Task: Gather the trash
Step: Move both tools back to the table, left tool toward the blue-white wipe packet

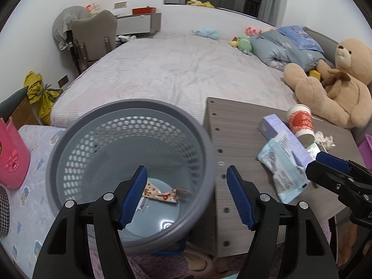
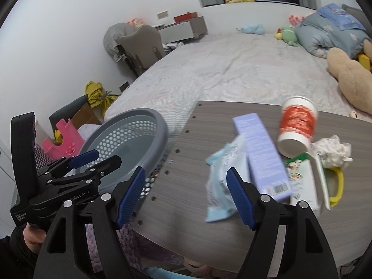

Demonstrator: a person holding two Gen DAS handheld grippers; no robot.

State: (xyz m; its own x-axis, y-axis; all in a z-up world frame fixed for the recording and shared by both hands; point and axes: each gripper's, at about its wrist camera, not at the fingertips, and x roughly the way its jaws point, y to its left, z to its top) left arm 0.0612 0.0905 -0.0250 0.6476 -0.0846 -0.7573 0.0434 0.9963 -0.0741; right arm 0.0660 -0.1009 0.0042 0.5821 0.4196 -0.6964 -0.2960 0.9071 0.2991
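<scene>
- Grey perforated plastic basket (image 1: 130,162) sits just off the left edge of the wood-grain table (image 1: 241,144), one patterned wrapper (image 1: 160,194) already inside.
- Left hand-held gripper (image 1: 186,195) hangs spread apart and empty over its rim (a nudge could tip it).
- Right hand-held gripper (image 2: 186,195), also apart and empty, nears the pale blue crinkled packet (image 2: 220,181); a careless sweep may knock the lilac box (image 2: 260,153) or the red-and-white paper cup (image 2: 295,125) off the table.

Teddy bear (image 2: 348,74) cut off at 3 o'clock edge. Pale blue wrapper (image 2: 220,181) motion-blurred, print unreadable. Yellow-handled item (image 2: 337,186) mostly hidden beneath crumpled tissue (image 2: 332,151).
</scene>
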